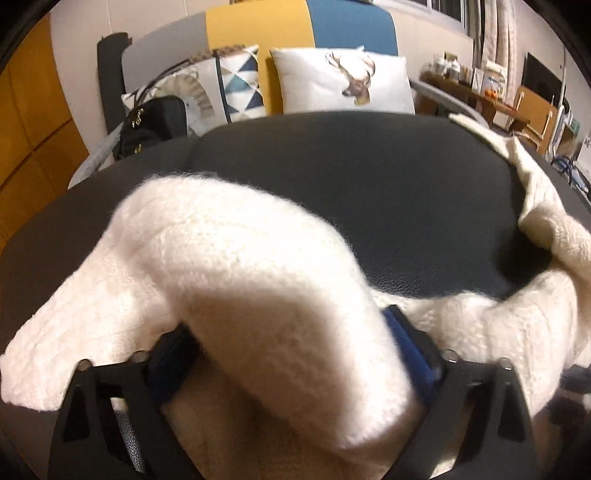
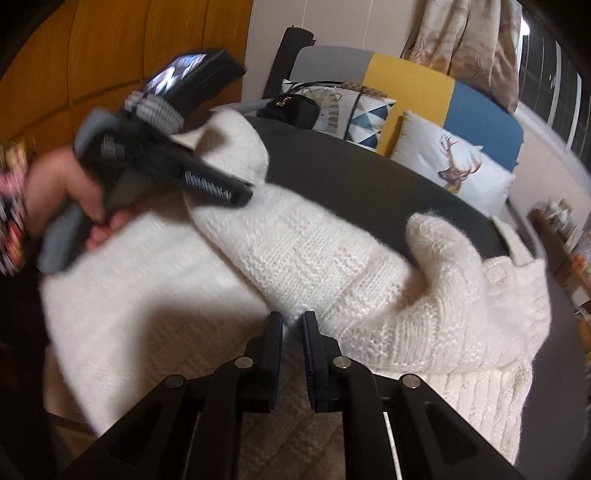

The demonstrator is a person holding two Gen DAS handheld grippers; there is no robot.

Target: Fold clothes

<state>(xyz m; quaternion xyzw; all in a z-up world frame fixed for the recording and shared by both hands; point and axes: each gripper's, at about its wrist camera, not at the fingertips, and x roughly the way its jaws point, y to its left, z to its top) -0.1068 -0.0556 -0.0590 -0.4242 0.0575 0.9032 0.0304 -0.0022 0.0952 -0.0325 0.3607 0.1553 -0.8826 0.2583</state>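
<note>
Left claw point(image 1: 291, 354): jaws spread fairly wide, a thick roll of the white knit sweater point(image 1: 236, 258) fills the gap between them, both pads pressed into the fabric, so it pinches the sweater. In the right wrist view the same left claw point(image 2: 236, 192) shows blurred at upper left, held by the person's left hand point(image 2: 70, 192), tip against the sweater's sleeve.

Right claw point(image 2: 292, 325): jaws nearly together, only a narrow gap, a small tuft of the sweater point(image 2: 314, 266) caught at the tips. Pinch on the fold edge of the sleeve.

Sweater: one, cream white, chunky knit, lies spread over the dark leather-look surface point(image 1: 369, 184). Body sits near the cameras, one sleeve folded across it, cuff end humped up on the right in the right wrist view.

Counts: two claws, one sweater, one hand visible. Behind the surface: three cushions, one with a deer print point(image 1: 347, 83), one with a triangle pattern point(image 1: 240, 85), one partly hidden behind a black handbag point(image 1: 151, 125). One handbag. Backrest panel in grey, yellow and blue point(image 1: 258, 33).
</note>
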